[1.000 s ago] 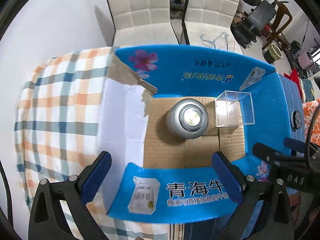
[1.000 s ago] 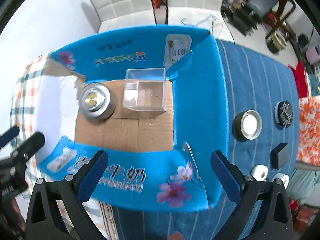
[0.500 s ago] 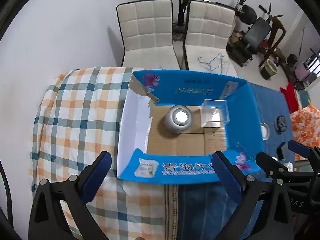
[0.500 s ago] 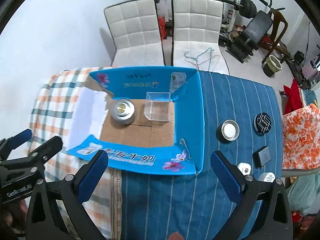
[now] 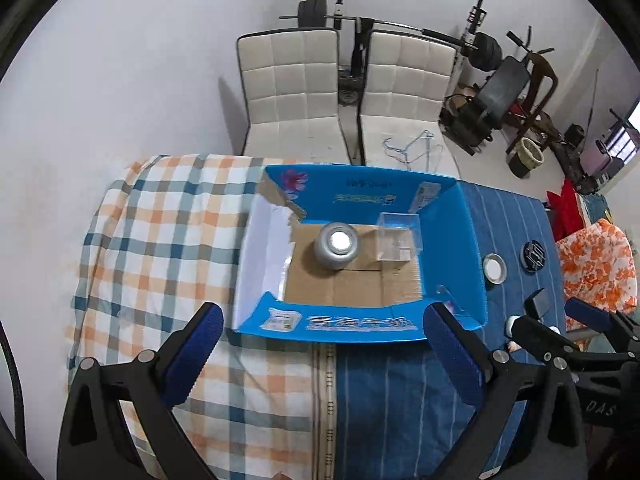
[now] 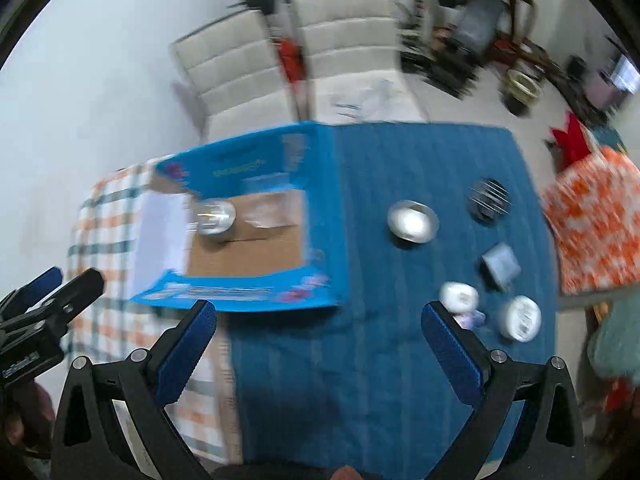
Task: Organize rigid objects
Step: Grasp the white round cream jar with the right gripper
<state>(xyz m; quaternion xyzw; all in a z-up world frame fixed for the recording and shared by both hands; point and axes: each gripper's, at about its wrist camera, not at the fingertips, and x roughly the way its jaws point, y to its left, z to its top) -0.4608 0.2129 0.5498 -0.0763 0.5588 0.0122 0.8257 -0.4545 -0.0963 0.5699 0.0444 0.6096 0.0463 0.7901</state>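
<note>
An open blue cardboard box (image 5: pixel 360 326) (image 6: pixel 324 208) sits on the table and holds a silver tin (image 5: pixel 337 245) (image 6: pixel 212 216) and a clear plastic cube (image 5: pixel 398 236) (image 6: pixel 272 210). On the blue cloth to its right lie a silver round tin (image 6: pixel 412 222) (image 5: pixel 494 269), a black round lid (image 6: pixel 489 200) (image 5: pixel 533 255), a dark square box (image 6: pixel 500 266), a white oval piece (image 6: pixel 459 298) and a white round jar (image 6: pixel 520 318). My left gripper (image 5: pixel 320 356) is open and empty, high above the box's near side. My right gripper (image 6: pixel 318 354) is open and empty above the blue cloth.
The table carries a plaid cloth (image 5: pixel 160 240) on the left and a blue striped cloth (image 5: pixel 400 400) on the right. Two white chairs (image 5: pixel 296 92) stand behind it. Gym gear (image 5: pixel 500 92) and an orange floral fabric (image 6: pixel 592 216) are at the right.
Both grippers have risen well above the box, so the whole table shows. The right gripper has swung right toward the loose items and its view is blurred. Nothing was picked up.
</note>
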